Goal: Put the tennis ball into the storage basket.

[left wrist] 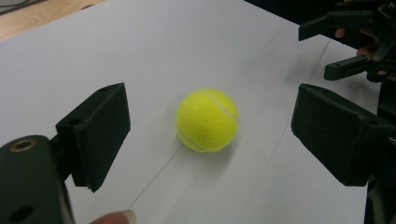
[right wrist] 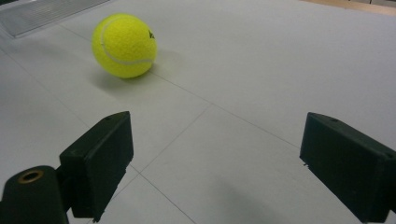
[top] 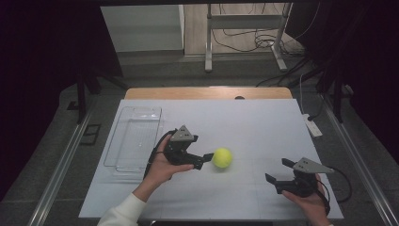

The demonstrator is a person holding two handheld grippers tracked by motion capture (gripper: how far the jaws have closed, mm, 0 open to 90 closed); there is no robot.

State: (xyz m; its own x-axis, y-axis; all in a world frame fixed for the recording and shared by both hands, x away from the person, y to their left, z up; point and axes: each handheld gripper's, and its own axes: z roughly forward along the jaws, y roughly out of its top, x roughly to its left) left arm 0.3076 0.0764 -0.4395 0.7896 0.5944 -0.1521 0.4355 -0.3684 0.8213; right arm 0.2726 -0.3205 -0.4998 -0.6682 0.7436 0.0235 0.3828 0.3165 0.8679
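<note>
Just ahead of the left tool (top: 205, 158) sits the fuzzy yellow-green tennis ball (top: 222, 157), resting on the white surface (top: 263, 127), jaws spread and nothing pinched. Right tool (top: 277, 174), also spread, waits well apart — left is clearly nearer for the grab.

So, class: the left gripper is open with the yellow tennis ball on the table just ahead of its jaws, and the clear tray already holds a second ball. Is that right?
Not quite: the high view shows the clear tray empty. The rest stands: the left gripper is open, the tennis ball on the table just ahead.
</note>
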